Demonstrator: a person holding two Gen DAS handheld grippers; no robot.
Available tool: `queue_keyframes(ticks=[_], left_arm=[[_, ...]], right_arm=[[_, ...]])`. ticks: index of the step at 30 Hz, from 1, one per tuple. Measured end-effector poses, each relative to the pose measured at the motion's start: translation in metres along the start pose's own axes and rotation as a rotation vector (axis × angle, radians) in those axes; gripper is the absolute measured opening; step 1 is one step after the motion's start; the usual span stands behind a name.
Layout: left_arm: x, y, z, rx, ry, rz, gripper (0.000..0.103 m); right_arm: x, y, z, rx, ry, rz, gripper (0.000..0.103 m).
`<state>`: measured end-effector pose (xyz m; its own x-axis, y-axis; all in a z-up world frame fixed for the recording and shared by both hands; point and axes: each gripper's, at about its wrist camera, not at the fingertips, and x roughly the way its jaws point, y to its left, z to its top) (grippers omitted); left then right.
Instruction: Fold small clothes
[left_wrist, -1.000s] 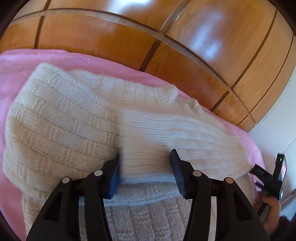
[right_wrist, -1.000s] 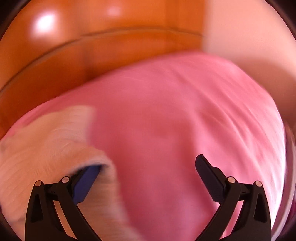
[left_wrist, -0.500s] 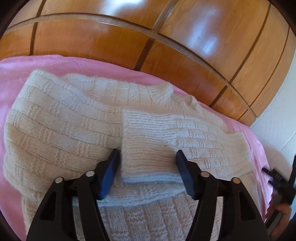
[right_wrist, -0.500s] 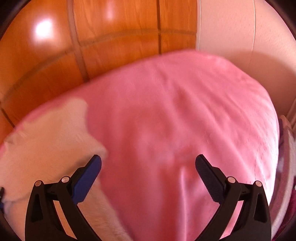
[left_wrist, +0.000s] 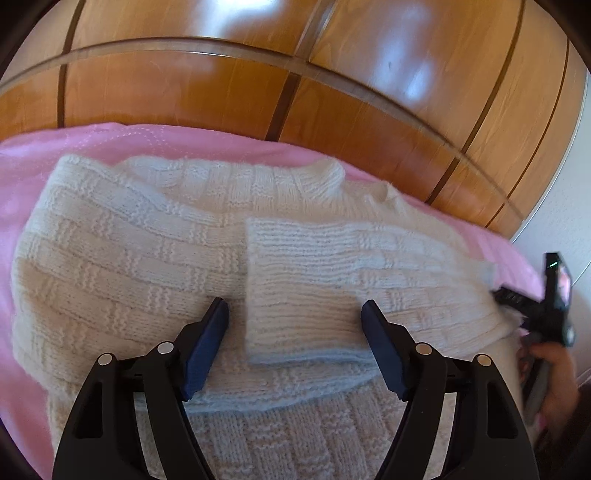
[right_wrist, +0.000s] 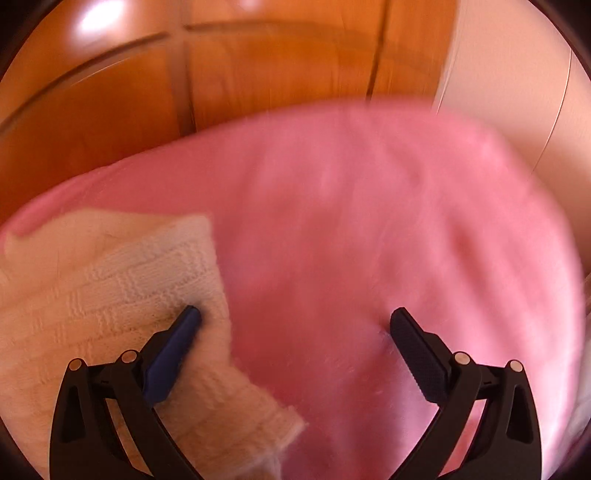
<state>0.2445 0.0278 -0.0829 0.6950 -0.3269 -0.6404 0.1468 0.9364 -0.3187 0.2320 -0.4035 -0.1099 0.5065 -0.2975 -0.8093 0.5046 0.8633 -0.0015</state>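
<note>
Between the opening jaws of our left hand-held gripper (left_wrist: 294, 317), the sweater's (left_wrist: 147, 251) folded sleeve (left_wrist: 332, 280) lies released; our right hand-held gripper (right_wrist: 295, 317) gapes, straddling its edge for the next fold.

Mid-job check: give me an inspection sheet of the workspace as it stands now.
Surface: pink bedspread, sweater lying on it.
Job's things: cream knit sweater, one sleeve folded across its body.
Clutter: nothing seen.
Grippers: left gripper jaws opening, sleeve cuff between them, pads not pressing. Right gripper open, its left finger over the sweater's edge, nothing gripped; a hand holds it at the sweater's right side.
Cables: nothing seen.
Surroundings: glossy wooden panels behind the bed, pale wall to the right; right view blurred.
</note>
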Motion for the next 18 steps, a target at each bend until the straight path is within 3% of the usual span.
queue_keyframes(ticks=[2,7,13,14,16,17,18], left_arm=[[0.003,-0.003,0.0,0.015,0.006,0.018,0.074],[0.003,-0.001,0.001,0.007,0.005,0.01,0.074],[0.002,-0.001,0.001,0.011,0.006,0.012,0.075],[0.002,-0.002,0.001,0.01,0.005,0.013,0.075],[0.002,-0.002,0.001,0.011,0.006,0.011,0.077],[0.003,-0.002,0.001,0.013,0.008,0.011,0.077],[0.002,-0.003,0.001,0.013,0.009,0.011,0.078]], right_arm=[[0.003,-0.01,0.001,0.043,0.01,0.053,0.101],[-0.008,-0.007,0.001,0.028,-0.028,0.017,0.101],[-0.074,0.001,-0.032,-0.098,-0.165,0.045,0.101],[-0.076,-0.002,-0.038,-0.109,-0.164,0.043,0.101],[-0.059,-0.011,-0.048,-0.119,-0.095,-0.079,0.101],[-0.05,-0.016,-0.049,-0.099,-0.056,-0.081,0.101],[-0.04,-0.028,-0.048,-0.034,-0.016,-0.01,0.101]])
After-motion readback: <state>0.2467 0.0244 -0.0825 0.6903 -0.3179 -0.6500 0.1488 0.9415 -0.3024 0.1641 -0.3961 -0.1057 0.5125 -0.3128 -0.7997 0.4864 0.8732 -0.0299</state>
